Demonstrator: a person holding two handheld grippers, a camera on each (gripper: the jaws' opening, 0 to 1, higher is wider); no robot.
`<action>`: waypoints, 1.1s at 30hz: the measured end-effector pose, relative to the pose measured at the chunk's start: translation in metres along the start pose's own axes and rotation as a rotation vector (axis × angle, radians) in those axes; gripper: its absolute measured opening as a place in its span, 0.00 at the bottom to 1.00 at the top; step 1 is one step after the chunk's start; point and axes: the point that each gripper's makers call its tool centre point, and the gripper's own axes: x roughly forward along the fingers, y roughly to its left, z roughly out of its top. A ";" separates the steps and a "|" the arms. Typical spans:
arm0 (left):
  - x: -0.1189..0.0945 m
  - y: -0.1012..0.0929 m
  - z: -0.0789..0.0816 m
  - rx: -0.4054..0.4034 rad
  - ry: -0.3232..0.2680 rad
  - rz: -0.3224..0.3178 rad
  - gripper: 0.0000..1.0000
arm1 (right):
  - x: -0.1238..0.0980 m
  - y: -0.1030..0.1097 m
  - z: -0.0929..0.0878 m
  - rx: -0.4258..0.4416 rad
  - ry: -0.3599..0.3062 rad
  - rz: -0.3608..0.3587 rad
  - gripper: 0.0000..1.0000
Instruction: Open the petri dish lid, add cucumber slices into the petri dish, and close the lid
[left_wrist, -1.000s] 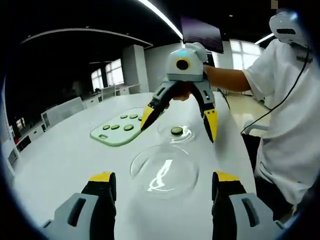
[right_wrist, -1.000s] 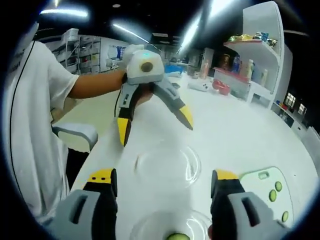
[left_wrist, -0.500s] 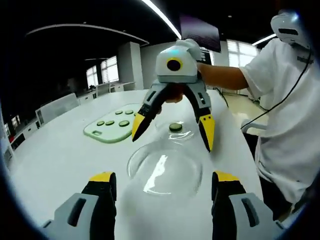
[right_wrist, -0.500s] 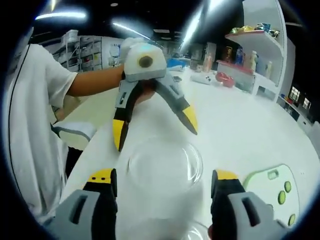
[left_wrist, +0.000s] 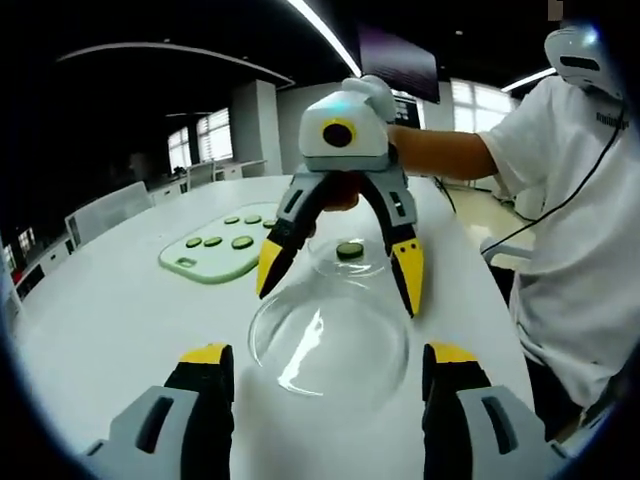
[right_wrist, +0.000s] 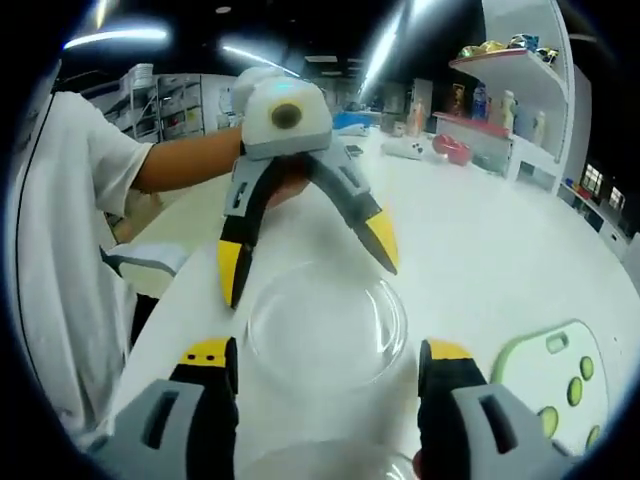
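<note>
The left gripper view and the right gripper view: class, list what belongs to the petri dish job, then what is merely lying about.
Belongs to the job:
petri dish lid
petri dish base
cucumber slice in base
green board of slices
left hand-held gripper
right hand-held gripper

Lying about:
shelf items
red bowl
chairs

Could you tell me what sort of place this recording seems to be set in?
Probably an open office or lab space: a long white table, white shelves holding bottles and snacks, ceiling strip lights, and windows along the far wall.
</note>
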 end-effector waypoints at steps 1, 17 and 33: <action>0.000 0.000 0.000 0.000 0.000 -0.002 0.77 | 0.000 0.000 0.000 -0.001 0.001 0.002 0.73; 0.008 0.001 0.000 -0.008 -0.001 -0.020 0.76 | 0.005 0.001 -0.004 -0.002 0.010 0.018 0.71; 0.010 0.005 -0.003 -0.025 -0.002 -0.016 0.73 | 0.008 0.004 -0.004 -0.018 0.008 0.031 0.71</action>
